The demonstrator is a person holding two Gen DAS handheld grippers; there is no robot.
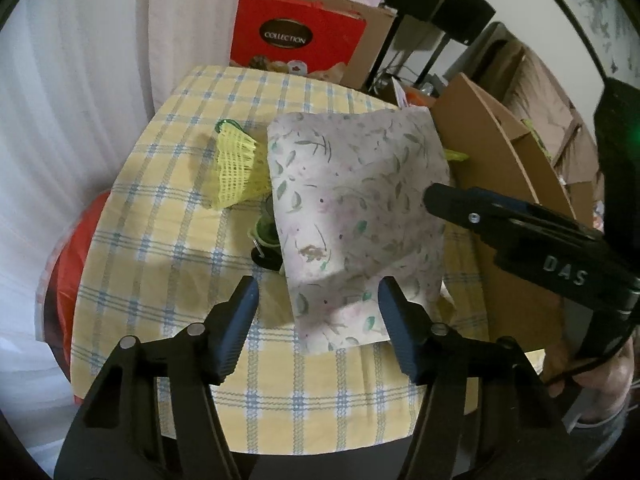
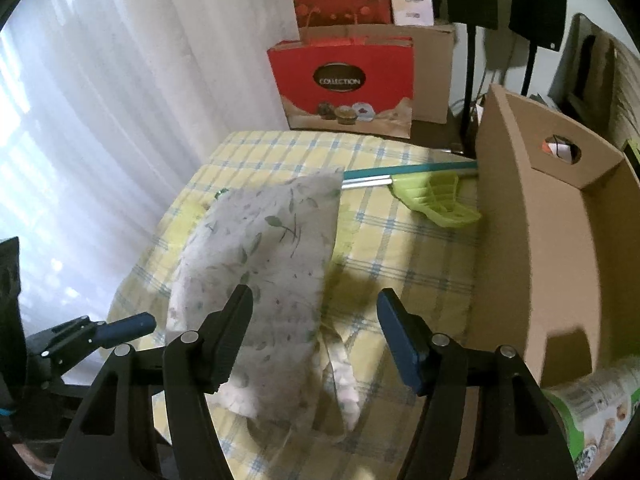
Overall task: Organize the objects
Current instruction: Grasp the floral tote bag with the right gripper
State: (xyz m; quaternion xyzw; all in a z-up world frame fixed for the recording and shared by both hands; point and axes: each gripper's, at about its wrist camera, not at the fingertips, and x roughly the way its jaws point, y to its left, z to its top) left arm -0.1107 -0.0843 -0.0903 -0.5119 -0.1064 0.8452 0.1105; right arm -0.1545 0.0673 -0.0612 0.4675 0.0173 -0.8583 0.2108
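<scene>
Floral cotton marks the pillow (image 1: 356,216), a soft, rumpled pad printed with green leaves, lying on the checked surface (image 1: 168,248) just beside the cardboard box (image 2: 560,248). Its near corner sits between the fingers of the left tool (image 1: 316,320), which stand apart, gripping nothing; the right pad touches the cloth. The right tool (image 2: 314,332) is likewise unclenched, with the pillow's other end between its fingers. The step looks like a two-handed pickup; next, both tools must close on the fabric together, then lift toward the box.
</scene>
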